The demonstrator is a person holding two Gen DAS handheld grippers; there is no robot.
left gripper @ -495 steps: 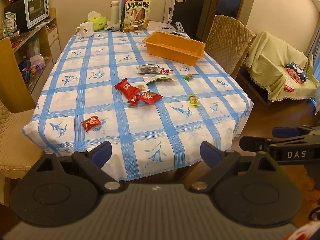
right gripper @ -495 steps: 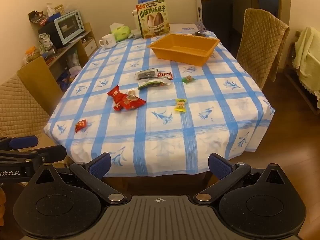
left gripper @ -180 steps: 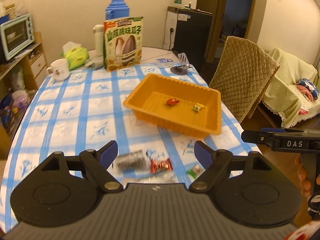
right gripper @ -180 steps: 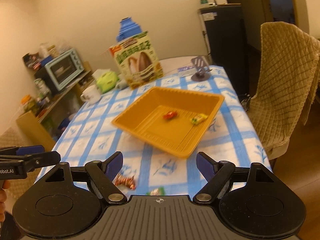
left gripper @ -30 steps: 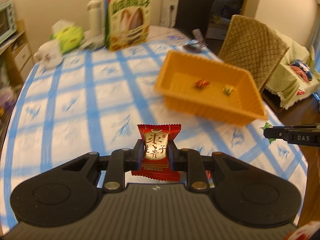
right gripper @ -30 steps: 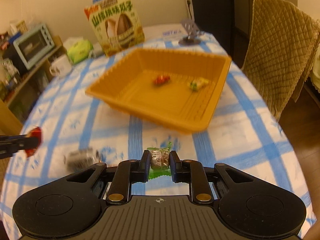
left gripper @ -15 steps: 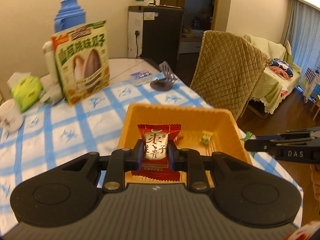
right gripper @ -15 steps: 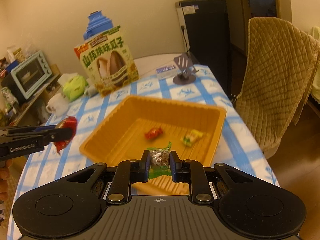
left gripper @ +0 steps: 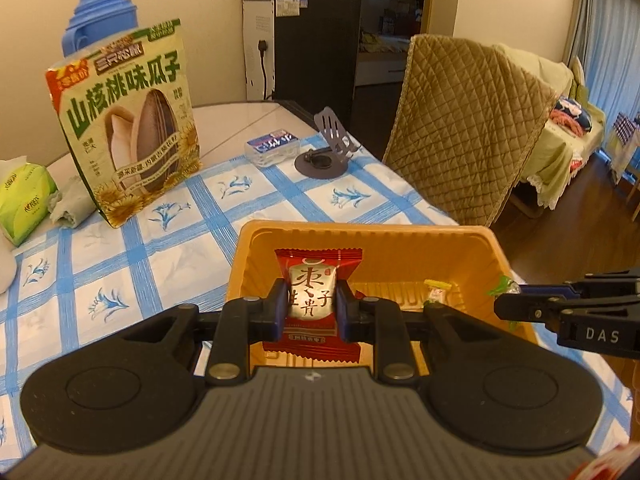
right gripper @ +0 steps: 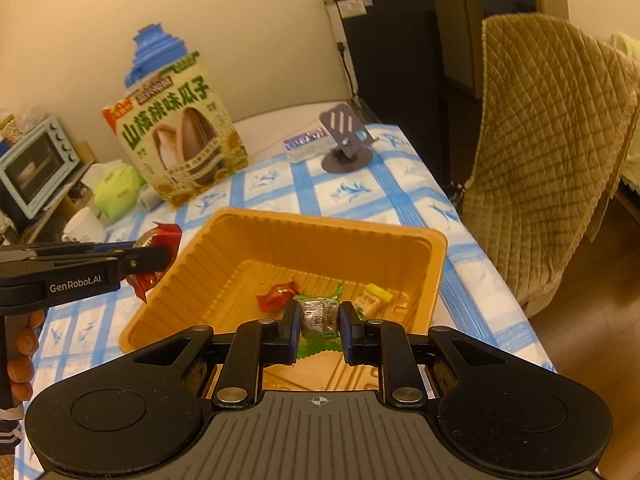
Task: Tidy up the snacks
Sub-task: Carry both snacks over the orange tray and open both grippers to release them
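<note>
Both tools angle downward, the left tool and right tool each clamped tight (fingers wrap the left handle).

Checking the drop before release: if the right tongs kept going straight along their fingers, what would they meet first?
Probably the orange tray: the right tongs, shut on a green-wrapped candy, point down at its floor near a red candy and a yellow candy. Depth is uncertain.

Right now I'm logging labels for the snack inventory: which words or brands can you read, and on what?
"山核桃味瓜子": big seed bag.
"三只松鼠": the bag's top banner.
"枣", "贵子": red snack packet in the left gripper.
"DAS": right gripper.
"GenRobot.AI": left gripper's side, right wrist view.
Small print on the bag, blue box, tissue pack: unreadable.
</note>
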